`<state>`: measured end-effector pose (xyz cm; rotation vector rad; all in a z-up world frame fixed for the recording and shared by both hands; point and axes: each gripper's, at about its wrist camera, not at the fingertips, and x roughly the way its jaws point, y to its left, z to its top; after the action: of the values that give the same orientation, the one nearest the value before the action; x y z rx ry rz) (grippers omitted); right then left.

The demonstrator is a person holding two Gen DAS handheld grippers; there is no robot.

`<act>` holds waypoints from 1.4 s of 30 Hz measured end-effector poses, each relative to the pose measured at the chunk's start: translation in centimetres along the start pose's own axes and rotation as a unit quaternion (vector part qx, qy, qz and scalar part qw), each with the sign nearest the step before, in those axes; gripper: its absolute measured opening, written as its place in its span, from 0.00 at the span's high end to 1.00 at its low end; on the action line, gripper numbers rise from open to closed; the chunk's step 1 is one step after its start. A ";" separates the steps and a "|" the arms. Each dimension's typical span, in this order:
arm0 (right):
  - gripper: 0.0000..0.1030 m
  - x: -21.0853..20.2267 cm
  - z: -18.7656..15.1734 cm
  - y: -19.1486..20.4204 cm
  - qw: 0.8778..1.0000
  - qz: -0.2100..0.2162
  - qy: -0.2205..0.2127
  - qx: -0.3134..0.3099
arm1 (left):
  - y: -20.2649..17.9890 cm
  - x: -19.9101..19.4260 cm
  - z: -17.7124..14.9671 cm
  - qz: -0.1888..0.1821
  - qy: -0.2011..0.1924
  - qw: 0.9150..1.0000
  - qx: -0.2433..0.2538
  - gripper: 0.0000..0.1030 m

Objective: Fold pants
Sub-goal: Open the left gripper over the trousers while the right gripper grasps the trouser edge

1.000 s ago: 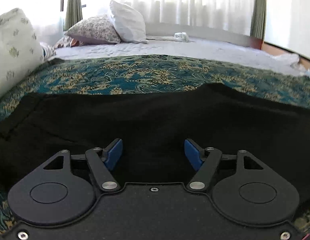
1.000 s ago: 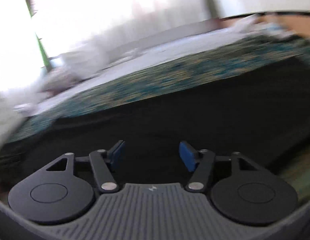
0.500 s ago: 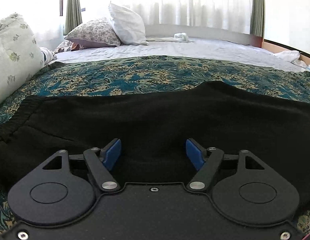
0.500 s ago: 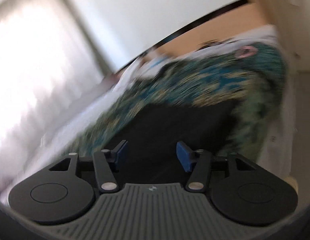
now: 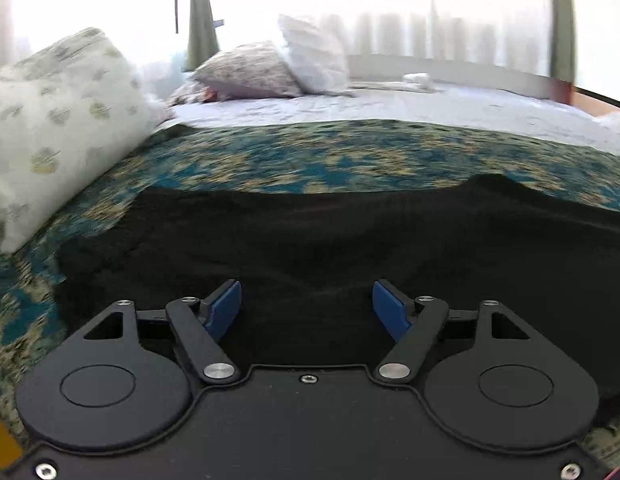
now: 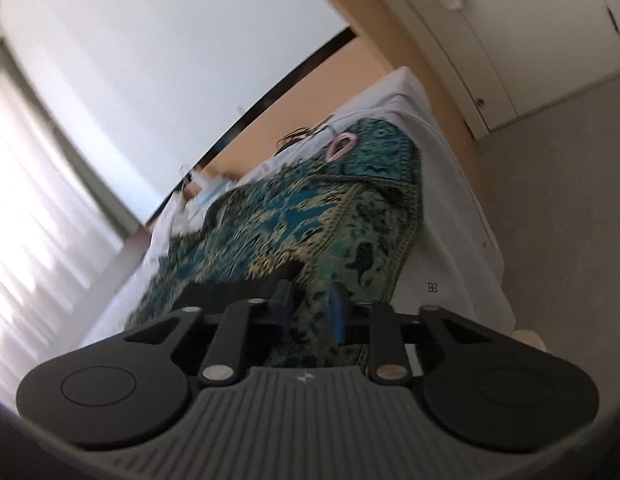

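Black pants [image 5: 350, 240] lie spread flat on a teal and gold patterned bedspread [image 5: 310, 156]. My left gripper [image 5: 306, 306] is open and empty, low over the near part of the pants. In the right wrist view my right gripper [image 6: 310, 304] has its jaws narrowed to a small gap, with the patterned bedspread [image 6: 310, 216] showing through it. Only a small dark strip of the pants [image 6: 230, 290] shows just behind the right fingers. I cannot tell whether the right fingers hold any cloth.
A large floral pillow [image 5: 58, 128] lies at the left, with two more pillows [image 5: 278, 68] at the back by the curtained window. The bed's corner and white sheet [image 6: 450, 248] drop to the grey floor [image 6: 558, 200], with a wardrobe [image 6: 490, 20] beyond.
The right gripper swung right from the pants toward the bed's corner, and its jaws narrowed. The left gripper shifted slightly left; the big pillow looms larger.
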<state>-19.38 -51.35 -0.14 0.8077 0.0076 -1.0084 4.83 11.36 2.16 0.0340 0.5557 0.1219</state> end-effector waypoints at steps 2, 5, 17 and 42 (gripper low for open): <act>0.86 0.2 -0.2 0.9 1.000 0.002 0.013 -0.020 | 1.1 0.1 0.0 0.010 0.002 1.000 -0.022 0.30; 0.84 0.7 -0.7 1.8 0.999 0.000 0.021 -0.044 | 2.1 0.6 -0.1 0.028 0.010 0.999 -0.037 0.30; 0.55 1.9 -0.6 2.3 0.997 0.035 0.039 -0.052 | 2.2 1.7 -0.1 0.045 0.018 0.998 -0.028 0.28; 0.25 4.7 -1.9 4.8 0.986 -0.069 0.037 -0.145 | 2.6 2.2 -0.4 0.044 0.011 0.998 -0.038 0.22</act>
<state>-12.46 -52.39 -0.31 0.5820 0.2727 -1.0775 6.17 14.19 0.83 -0.0168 0.5719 0.2293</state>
